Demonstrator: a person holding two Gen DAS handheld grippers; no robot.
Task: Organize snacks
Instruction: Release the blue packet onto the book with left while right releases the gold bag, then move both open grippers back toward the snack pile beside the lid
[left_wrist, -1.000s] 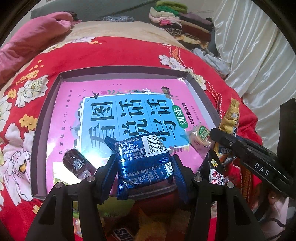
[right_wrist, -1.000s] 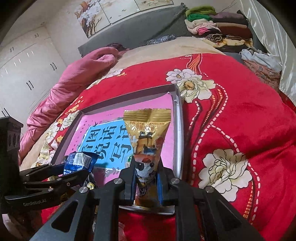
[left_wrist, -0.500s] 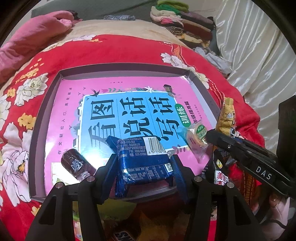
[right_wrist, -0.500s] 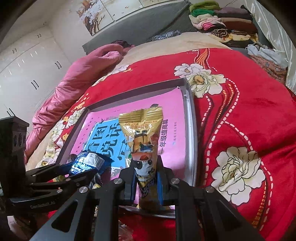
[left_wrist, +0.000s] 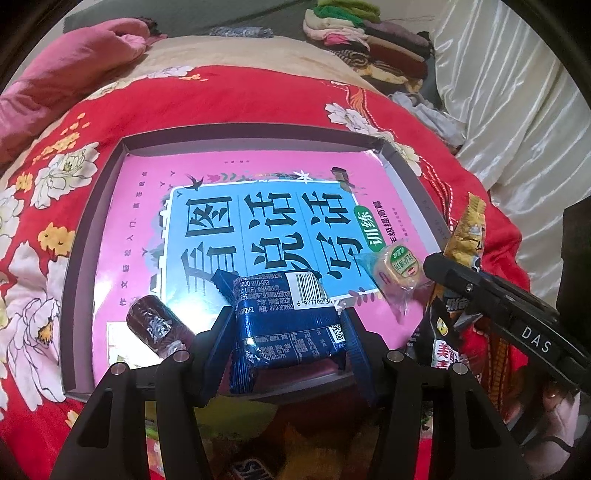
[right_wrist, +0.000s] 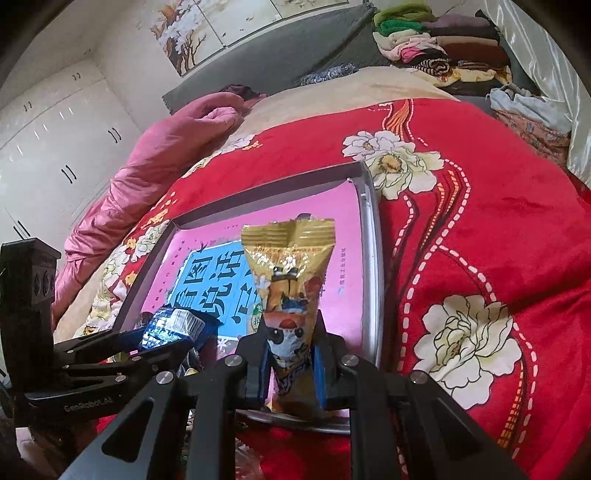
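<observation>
Left claw (left_wrist: 284, 332) squeezed tight on the blue snack pack (left_wrist: 284, 321) over the tray's near edge (left_wrist: 295, 391), right claw (right_wrist: 291, 365) pinching the yellow snack bag (right_wrist: 291, 288) — upright, near the right rim, middle of the pink tray bare — lots of room.

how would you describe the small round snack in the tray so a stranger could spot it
On the red floral blanket lies a shallow grey tray lined with a pink book cover. Near its right edge, by the right gripper, sits the round pastry: alone in a clear wrapper with a green label.
</observation>
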